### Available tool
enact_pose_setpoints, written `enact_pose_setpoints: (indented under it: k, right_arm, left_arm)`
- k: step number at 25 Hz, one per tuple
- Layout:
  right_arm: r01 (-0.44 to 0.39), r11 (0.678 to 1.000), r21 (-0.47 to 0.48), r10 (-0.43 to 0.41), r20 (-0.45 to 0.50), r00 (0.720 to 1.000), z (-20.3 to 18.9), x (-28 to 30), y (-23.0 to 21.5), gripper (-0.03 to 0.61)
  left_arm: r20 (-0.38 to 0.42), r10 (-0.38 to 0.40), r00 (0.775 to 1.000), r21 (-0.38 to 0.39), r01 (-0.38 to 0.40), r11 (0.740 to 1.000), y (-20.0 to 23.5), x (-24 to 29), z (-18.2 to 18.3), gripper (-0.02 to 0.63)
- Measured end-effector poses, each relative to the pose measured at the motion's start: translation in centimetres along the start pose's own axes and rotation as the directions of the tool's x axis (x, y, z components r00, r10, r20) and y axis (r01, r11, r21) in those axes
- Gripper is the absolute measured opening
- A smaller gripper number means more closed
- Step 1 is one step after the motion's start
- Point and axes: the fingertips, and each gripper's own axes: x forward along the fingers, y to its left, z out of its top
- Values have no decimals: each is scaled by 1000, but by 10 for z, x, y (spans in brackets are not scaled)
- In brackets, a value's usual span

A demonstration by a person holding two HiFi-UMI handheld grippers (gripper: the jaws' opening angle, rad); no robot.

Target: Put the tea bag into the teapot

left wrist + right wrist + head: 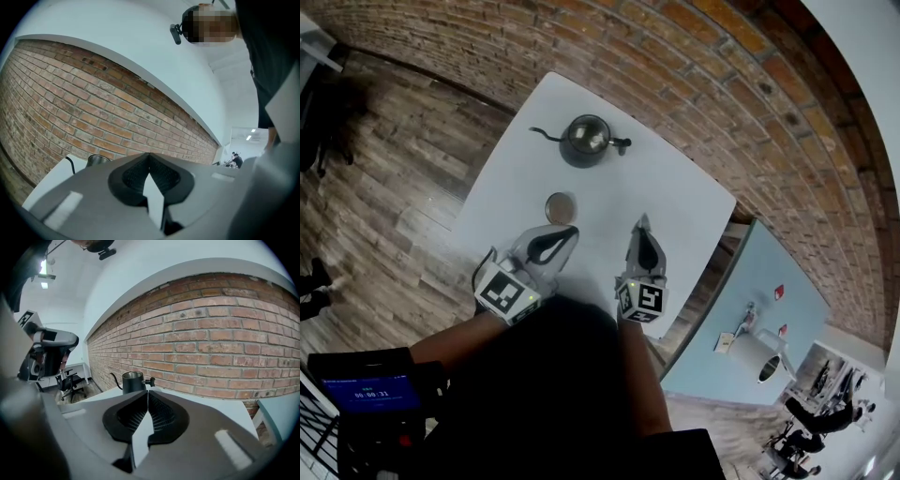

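In the head view, your left gripper (563, 234) and right gripper (644, 225) hovered shut and empty. What looked like the tea bag (561, 207), round and brown, lay just beyond the left fingertips, with the teapot (586, 141) farther past it. In the left gripper view the tips met, so you needed to open them before descending. In the right gripper view the closed tips pointed at the teapot.

The teapot (585, 141) is dark, shiny metal. The table (675, 202) is white, smooth and dull. The wall (487, 47) is rough red brick. The floor (394, 159) is wood planks. The right gripper (148, 392) is dull grey plastic with black ribbed pads (161, 416).
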Motion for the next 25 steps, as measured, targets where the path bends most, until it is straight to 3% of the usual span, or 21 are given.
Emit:
enact_pose_setpoints:
  k: [14, 25]
  right_arm:
    - [12, 999, -50, -12, 0, 1000, 21, 26, 31, 6]
    - [18, 994, -107, -20, -15, 1000, 43, 67, 55, 6]
  left_arm:
    - [8, 9, 1000, -35, -9, 999, 36, -19, 10, 0]
    - [-11, -36, 999, -77, 35, 996, 75, -20, 11, 0]
